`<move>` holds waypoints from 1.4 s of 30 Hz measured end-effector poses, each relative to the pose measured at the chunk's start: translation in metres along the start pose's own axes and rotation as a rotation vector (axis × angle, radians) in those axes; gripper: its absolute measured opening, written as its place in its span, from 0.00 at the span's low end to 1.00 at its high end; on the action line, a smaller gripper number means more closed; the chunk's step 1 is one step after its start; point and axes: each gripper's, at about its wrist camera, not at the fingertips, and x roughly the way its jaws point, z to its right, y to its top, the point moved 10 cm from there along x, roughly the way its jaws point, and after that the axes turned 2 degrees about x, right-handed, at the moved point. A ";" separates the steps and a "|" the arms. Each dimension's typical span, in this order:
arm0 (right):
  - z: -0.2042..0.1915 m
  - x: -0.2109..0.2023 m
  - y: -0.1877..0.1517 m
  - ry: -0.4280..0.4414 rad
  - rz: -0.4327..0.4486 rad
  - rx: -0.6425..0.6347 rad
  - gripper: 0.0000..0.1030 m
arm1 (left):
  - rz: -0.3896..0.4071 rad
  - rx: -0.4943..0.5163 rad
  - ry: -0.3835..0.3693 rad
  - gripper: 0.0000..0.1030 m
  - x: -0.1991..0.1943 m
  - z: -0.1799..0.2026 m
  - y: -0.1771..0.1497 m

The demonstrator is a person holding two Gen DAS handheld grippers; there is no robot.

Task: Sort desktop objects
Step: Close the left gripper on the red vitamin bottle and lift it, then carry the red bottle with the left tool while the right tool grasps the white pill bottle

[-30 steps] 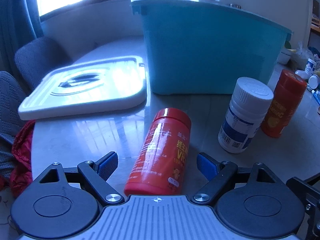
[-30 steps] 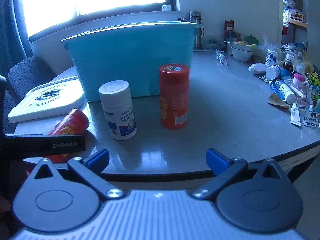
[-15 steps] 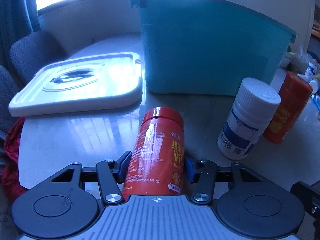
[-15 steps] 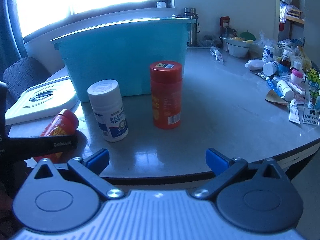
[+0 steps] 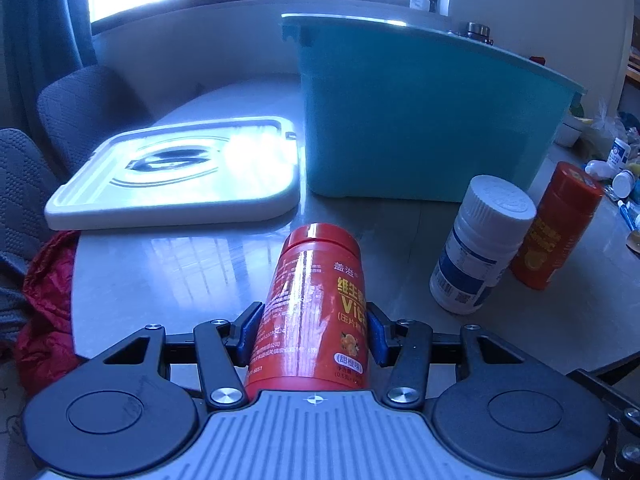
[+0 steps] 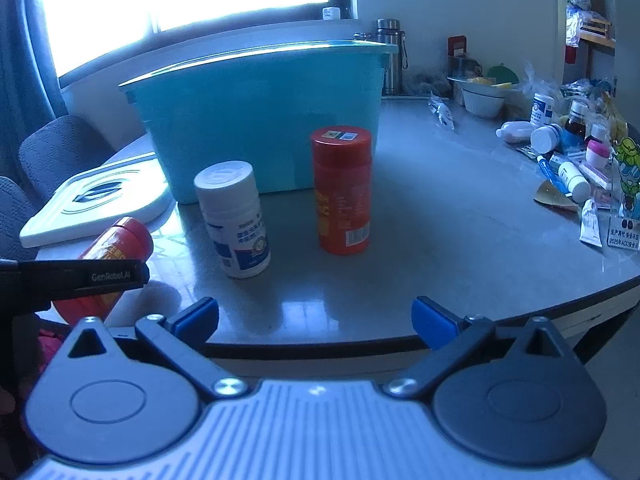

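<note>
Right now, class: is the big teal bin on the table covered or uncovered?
Uncovered. The teal bin has a bare rim, and its white lid lies flat on the table beside it. Whether anything is inside cannot be told.

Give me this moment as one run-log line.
left hand-held gripper: shut on red vitamin bottle | right hand-held gripper: open, empty | white bottle, second red bottle: upright on table | teal bin: lid off

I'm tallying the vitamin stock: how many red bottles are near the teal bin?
2. One red bottle is clamped between the left gripper fingers; the other red bottle stands beside the white bottle. More may sit hidden inside the teal bin.
</note>
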 end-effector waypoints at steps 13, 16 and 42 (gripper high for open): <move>-0.008 -0.026 -0.006 0.051 0.045 -0.025 1.00 | 0.025 -0.037 0.056 0.49 -0.048 -0.017 -0.020; -0.013 -0.027 -0.003 0.072 0.064 -0.042 1.00 | 0.033 -0.044 0.069 0.49 -0.056 -0.022 -0.023; -0.023 0.015 0.016 0.126 0.100 -0.051 1.00 | 0.050 -0.068 0.123 0.49 -0.044 -0.042 -0.006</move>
